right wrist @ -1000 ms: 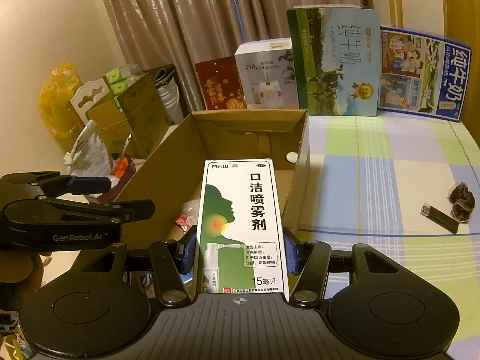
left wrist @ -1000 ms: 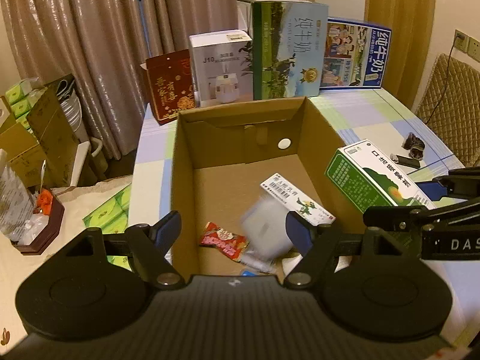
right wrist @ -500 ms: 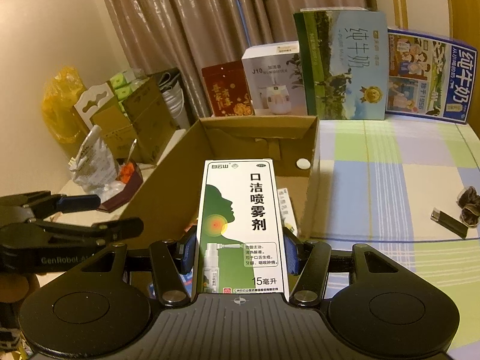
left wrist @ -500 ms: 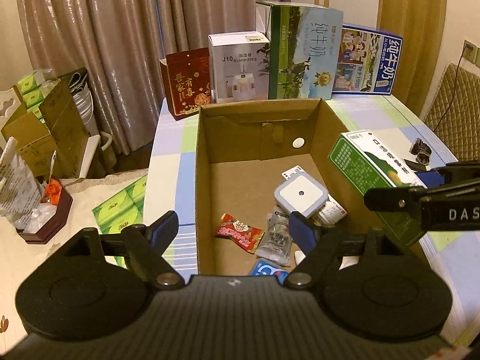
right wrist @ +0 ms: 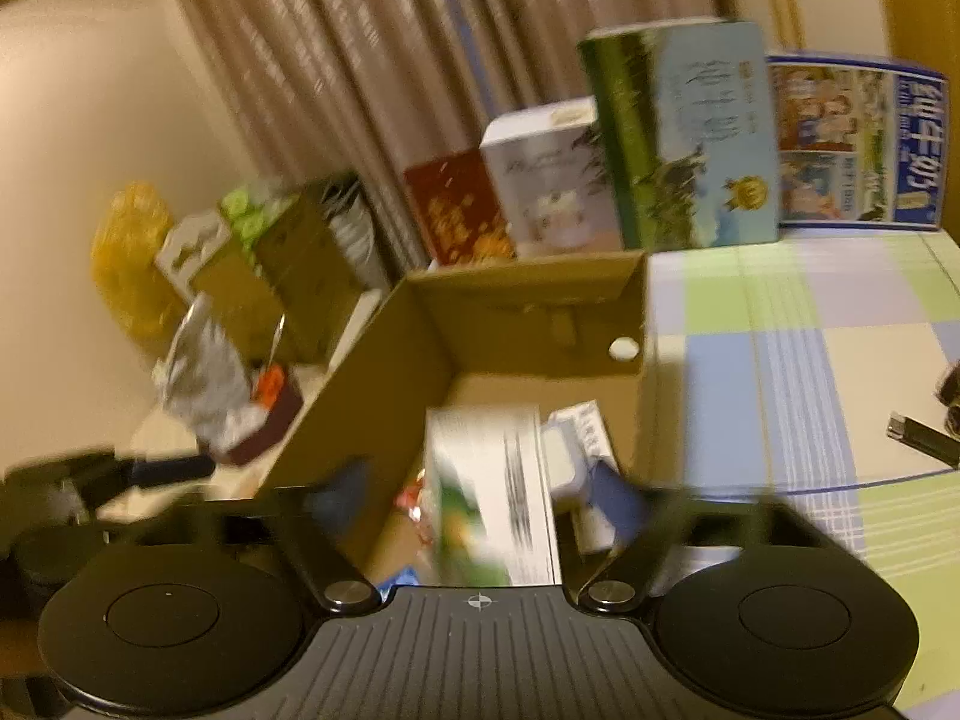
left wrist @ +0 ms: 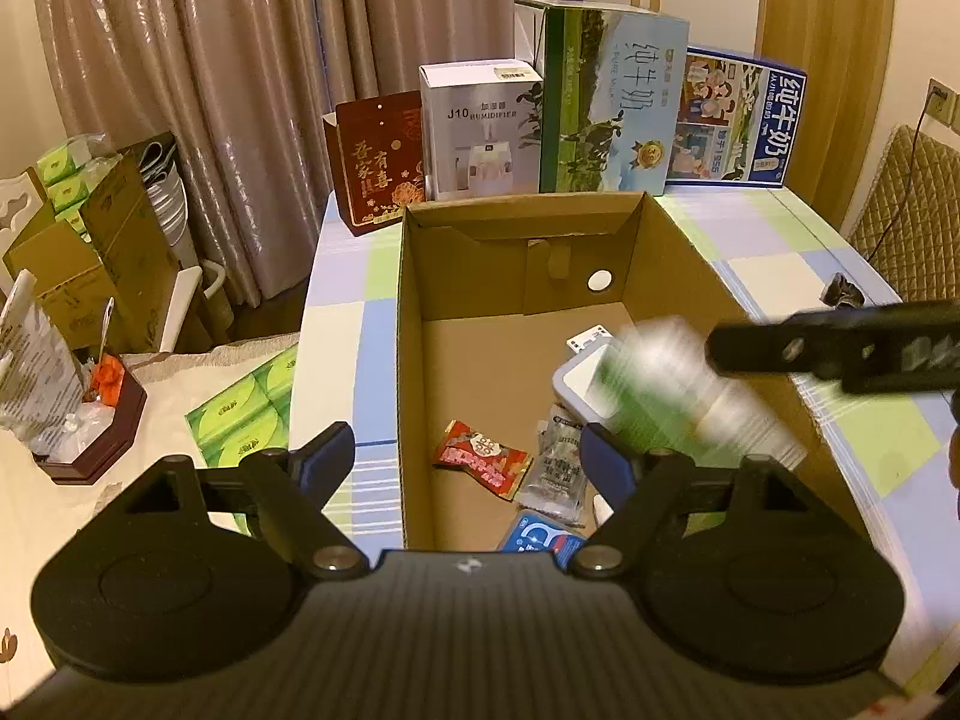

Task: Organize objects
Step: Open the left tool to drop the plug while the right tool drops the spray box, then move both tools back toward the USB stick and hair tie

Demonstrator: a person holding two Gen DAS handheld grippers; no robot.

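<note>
While the green-and-white spray box (right wrist: 492, 498) shows as a blur inside the cardboard box (left wrist: 414, 324) on the desk (left wrist: 780, 252), the right gripper (right wrist: 480, 498) has fingers spread, released; left gripper (left wrist: 465, 456) fingers spread, empty.

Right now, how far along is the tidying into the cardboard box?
Done: a red snack packet, a clear sachet and a white square gadget lie in the cardboard box. In hand: a blurred green-and-white carton between the open right tool fingers, apparently dropping in. Left: a dark stick on the table. The left tool is open, empty.
</note>
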